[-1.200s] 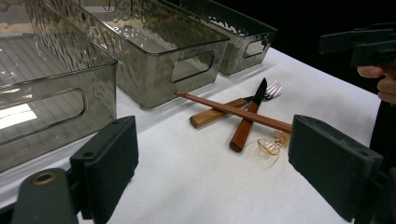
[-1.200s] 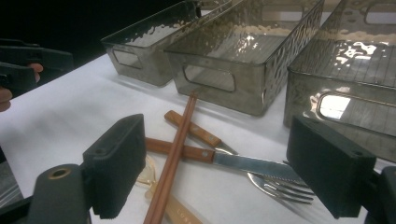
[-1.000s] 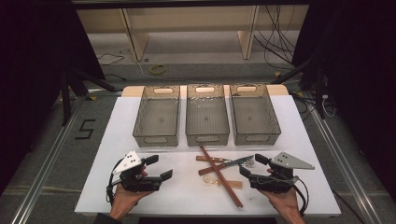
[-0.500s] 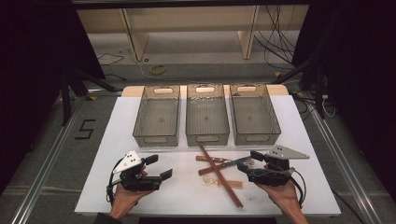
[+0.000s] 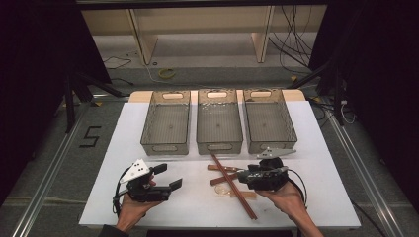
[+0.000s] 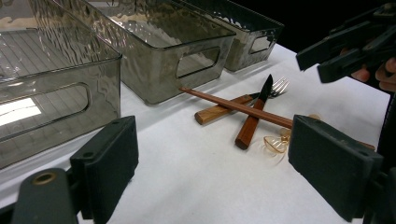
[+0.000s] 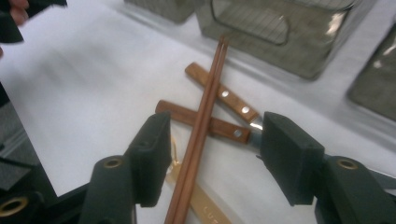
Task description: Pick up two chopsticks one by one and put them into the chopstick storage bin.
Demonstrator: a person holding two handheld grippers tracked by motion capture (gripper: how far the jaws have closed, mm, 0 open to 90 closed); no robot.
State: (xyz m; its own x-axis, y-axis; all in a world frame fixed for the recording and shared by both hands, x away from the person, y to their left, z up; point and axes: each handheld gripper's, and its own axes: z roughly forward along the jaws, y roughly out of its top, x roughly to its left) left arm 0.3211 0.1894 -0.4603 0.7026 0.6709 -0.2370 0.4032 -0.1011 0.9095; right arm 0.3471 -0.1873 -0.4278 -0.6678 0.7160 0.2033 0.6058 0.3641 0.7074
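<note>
A white table (image 5: pixel 321 148) is standing in a dark room, with cables lying on the grey floor behind it; three clear grey bins are sitting in a row at the far side of the table, the left bin (image 5: pixel 166 123), the middle bin (image 5: pixel 219 121) and the right bin (image 5: pixel 268 120), each with a cut-out handle in its near wall, and nothing is showing inside them; in front of the middle and right bins a small pile of cutlery is lying on the table; a pair of brown chopsticks (image 5: pixel 234 186) is lying on top, running from near the middle bin toward the near edge; under them two pieces with wooden handles are crossing each other, a knife (image 6: pixel 253 119) with a dark blade and a fork (image 6: pixel 279 86) whose tines are pointing toward the right bin; a small clear amber piece (image 6: pixel 274 142) is lying just beside the knife handle, and I cannot tell what it is; the left gripper (image 5: pixel 165 178) is resting low near the front edge, well apart from the pile, its jaws standing wide apart with nothing between them; the right gripper (image 5: pixel 237 177) is hovering just over the pile, held by the right hand (image 5: pixel 286 202); in the right gripper view its jaws are apart, one on each side of the chopsticks (image 7: pixel 198 126), not touching them.
</note>
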